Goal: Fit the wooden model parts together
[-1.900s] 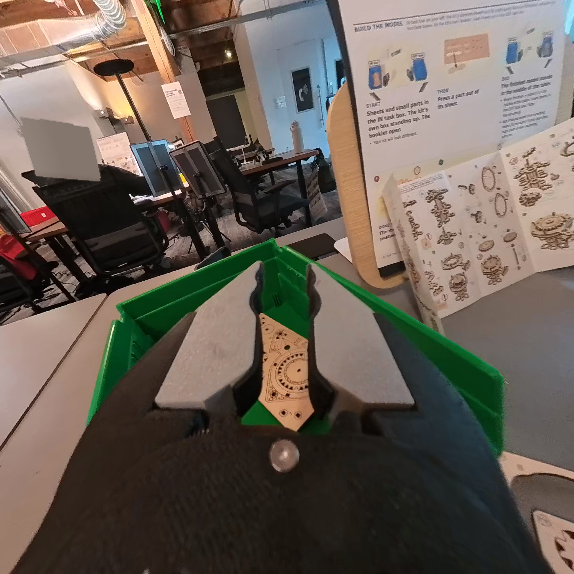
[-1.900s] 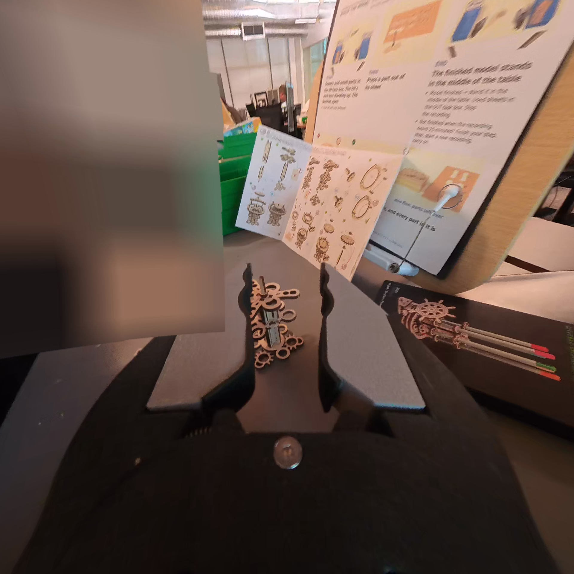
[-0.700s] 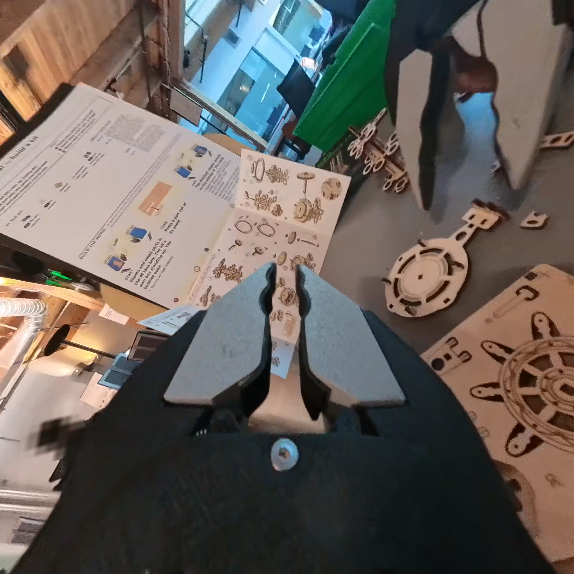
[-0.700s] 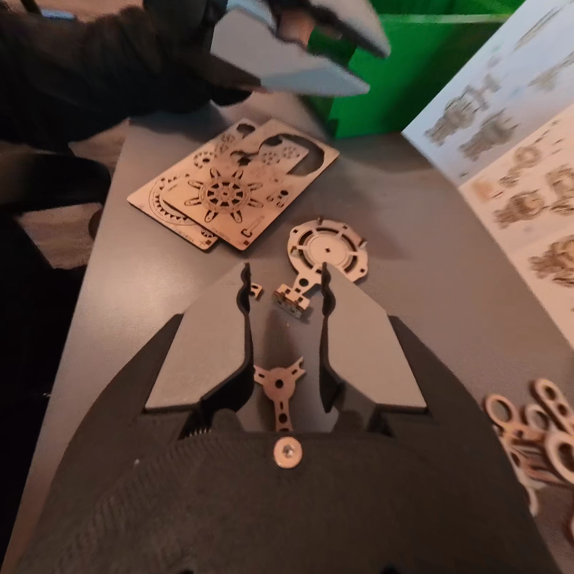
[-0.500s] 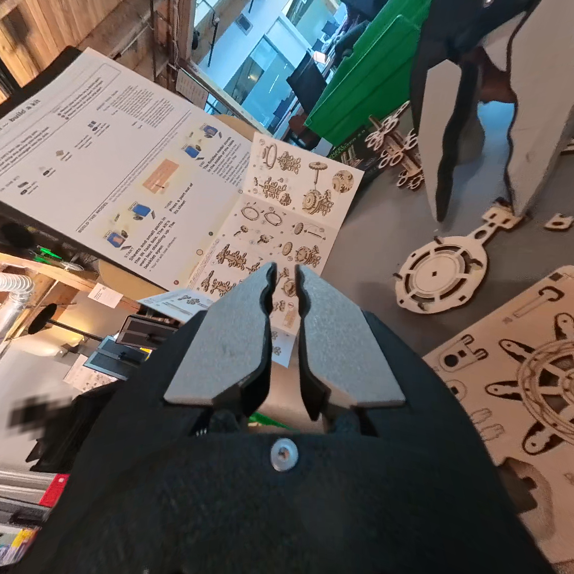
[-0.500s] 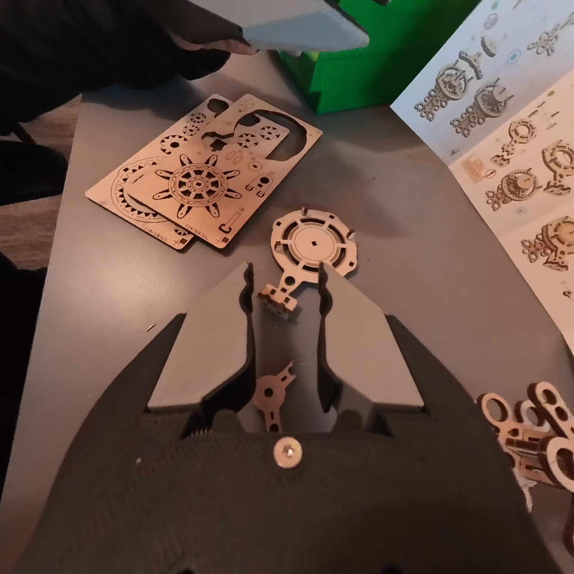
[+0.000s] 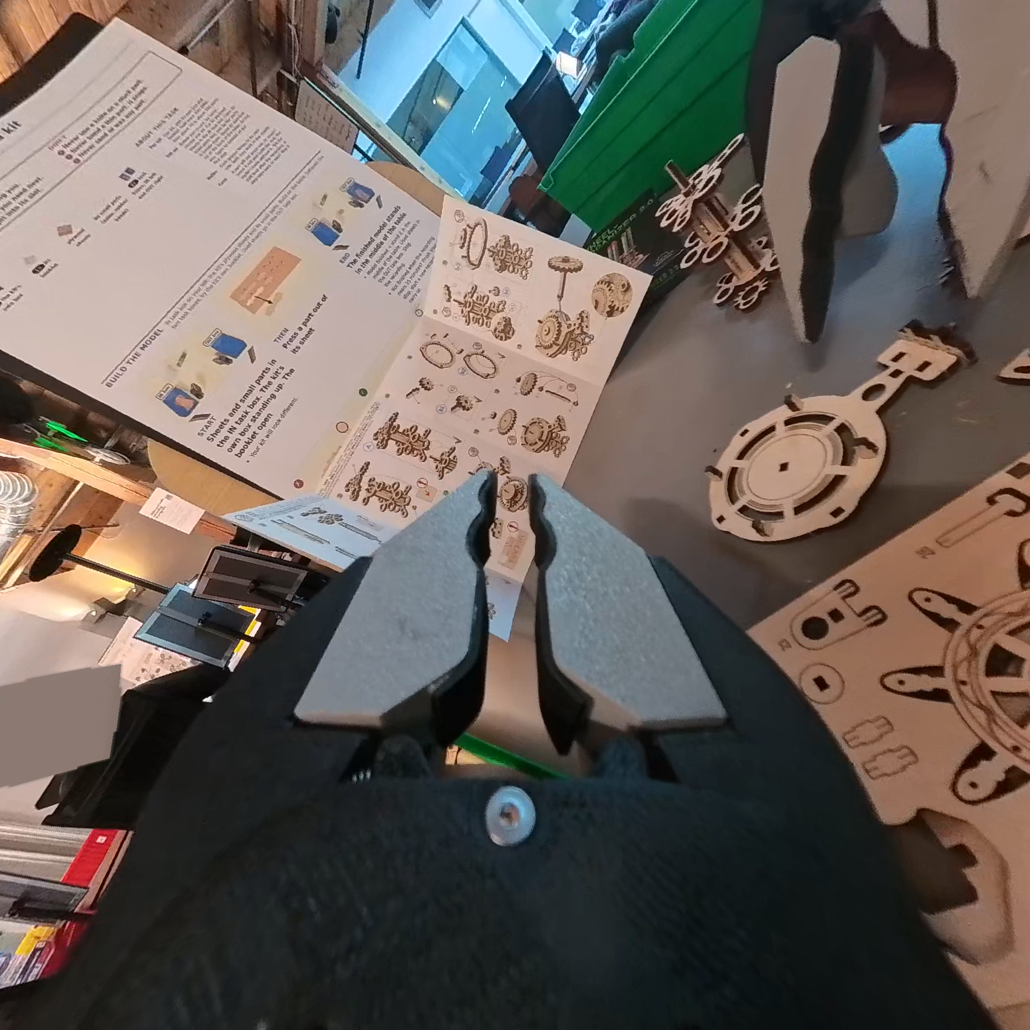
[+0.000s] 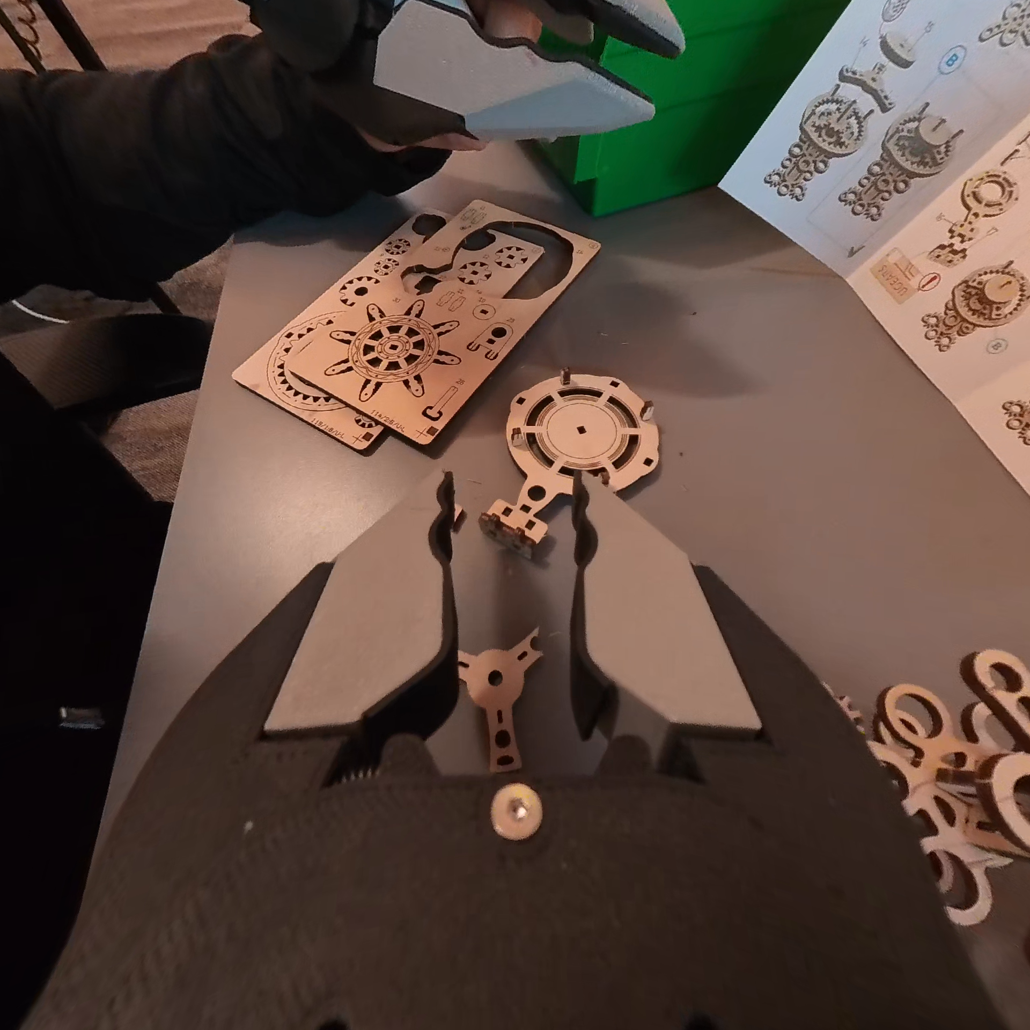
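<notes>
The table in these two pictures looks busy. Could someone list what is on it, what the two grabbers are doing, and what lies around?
Surface: grey table, matte, a few tiny wood crumbs.
Job's things: round slotted disc with a stem lying flat; two stacked wooden sheets, partly punched out; small three-armed piece; looped wooden assembly.
Clutter: folded instruction booklet standing open; green bin; dark kit box.
Grippers: right gripper open, above the disc's stem, holding nothing; left gripper narrowly open, raised off the table, empty.
Cables: nothing seen.
Surroundings: large instruction board; office desks and windows behind.
</notes>
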{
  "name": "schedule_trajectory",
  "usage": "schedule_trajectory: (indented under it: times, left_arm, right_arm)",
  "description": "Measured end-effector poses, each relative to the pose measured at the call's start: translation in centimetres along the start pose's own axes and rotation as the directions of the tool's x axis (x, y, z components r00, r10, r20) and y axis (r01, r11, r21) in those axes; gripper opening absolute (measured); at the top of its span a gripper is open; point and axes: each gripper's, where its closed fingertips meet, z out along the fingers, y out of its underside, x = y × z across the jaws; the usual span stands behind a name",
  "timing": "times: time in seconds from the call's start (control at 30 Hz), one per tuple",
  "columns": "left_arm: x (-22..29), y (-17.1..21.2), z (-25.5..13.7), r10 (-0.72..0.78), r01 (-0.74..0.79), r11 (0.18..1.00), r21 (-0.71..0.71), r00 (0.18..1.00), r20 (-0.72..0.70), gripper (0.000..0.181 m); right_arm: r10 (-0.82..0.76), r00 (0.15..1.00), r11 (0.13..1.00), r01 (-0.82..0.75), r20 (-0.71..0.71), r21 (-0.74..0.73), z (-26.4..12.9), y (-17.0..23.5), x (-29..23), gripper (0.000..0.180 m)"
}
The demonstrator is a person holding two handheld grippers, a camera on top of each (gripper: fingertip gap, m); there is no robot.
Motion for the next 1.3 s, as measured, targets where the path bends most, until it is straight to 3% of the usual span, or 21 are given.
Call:
schedule_trajectory:
  times: [0.93,1.3]
  left_arm:
    - [0.4,0.4,0.1,0.007,-0.007,1.000,-0.011,1.000,-0.020,0.006]
    - [-0.9,1.6,0.3,-0.022,0.025,0.998,-0.064,0.999,0.037,0.005]
  right_arm:
    - [0.014,1.000,1.000,-0.014,-0.003,-0.009,0.2,0.5,0.3,0.038]
    - [0.013,1.000,1.000,-0.013,-0.004,-0.009,0.2,0.5,0.3,0.037]
